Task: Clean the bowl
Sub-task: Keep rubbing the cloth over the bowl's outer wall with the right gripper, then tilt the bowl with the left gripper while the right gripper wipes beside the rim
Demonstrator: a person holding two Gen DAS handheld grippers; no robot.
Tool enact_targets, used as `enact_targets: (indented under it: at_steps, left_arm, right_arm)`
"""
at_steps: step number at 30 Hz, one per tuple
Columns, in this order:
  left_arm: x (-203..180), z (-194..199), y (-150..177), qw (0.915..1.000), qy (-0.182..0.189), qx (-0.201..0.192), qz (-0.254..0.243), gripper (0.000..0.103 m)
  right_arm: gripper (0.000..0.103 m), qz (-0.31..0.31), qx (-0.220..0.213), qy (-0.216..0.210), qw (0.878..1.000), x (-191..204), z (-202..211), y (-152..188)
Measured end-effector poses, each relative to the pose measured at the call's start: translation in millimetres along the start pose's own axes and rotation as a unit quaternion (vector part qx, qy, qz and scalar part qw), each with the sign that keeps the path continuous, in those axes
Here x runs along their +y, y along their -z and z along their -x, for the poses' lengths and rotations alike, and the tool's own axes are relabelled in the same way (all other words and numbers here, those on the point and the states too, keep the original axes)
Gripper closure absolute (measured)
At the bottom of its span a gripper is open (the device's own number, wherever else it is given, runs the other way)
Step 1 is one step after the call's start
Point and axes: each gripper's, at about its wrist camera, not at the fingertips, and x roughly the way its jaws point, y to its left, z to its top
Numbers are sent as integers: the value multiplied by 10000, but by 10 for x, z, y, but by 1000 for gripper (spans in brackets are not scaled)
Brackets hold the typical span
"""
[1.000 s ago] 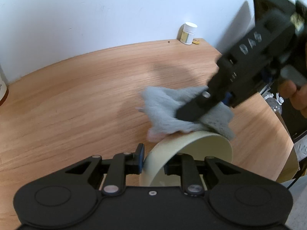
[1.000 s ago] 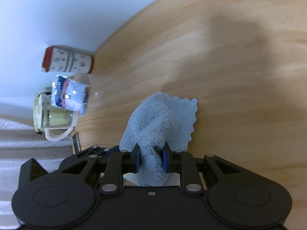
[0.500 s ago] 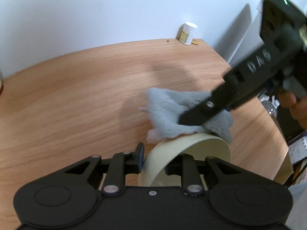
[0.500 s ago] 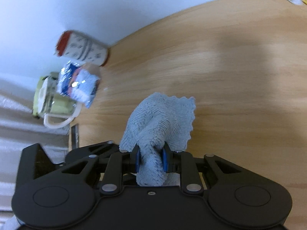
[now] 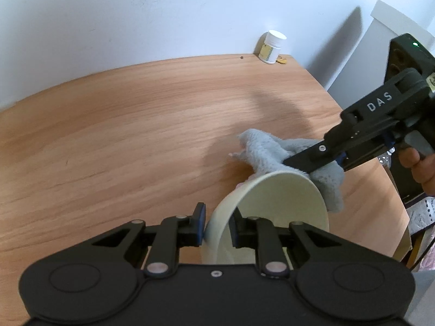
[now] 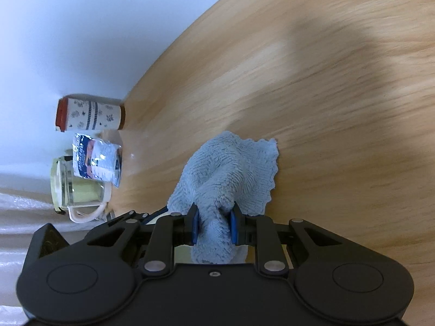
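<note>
My left gripper (image 5: 216,224) is shut on the rim of a cream bowl (image 5: 282,203), holding it tilted on edge above the wooden table (image 5: 122,146). My right gripper (image 6: 214,226) is shut on a bunched grey-blue cloth (image 6: 231,168). In the left wrist view the right gripper (image 5: 293,161) comes in from the right and presses the cloth (image 5: 269,149) against the bowl's far upper rim; part of the cloth hangs down behind the bowl's right side.
A white pill bottle (image 5: 272,46) stands at the table's far edge by the wall. In the right wrist view a patterned canister (image 6: 89,112), a foil packet (image 6: 96,163) and a glass mug (image 6: 78,195) sit at the table's end. The table's right edge (image 5: 391,190) is close.
The right gripper and cloth have shifted right along the bowl's top rim. The bowl has tilted and turned a little in my left gripper. The right wrist view has rolled back.
</note>
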Motion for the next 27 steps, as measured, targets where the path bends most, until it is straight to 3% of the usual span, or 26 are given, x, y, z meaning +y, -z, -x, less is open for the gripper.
enact_targets:
  at_steps: [15, 27]
  left_arm:
    - [160, -150, -114, 9996, 188, 218, 67, 80]
    - [315, -205, -95, 9969, 196, 326, 693, 75]
  right_arm:
    - [79, -86, -79, 98, 9999, -18, -49, -123]
    - [79, 65, -32, 231, 9997, 20, -104, -201]
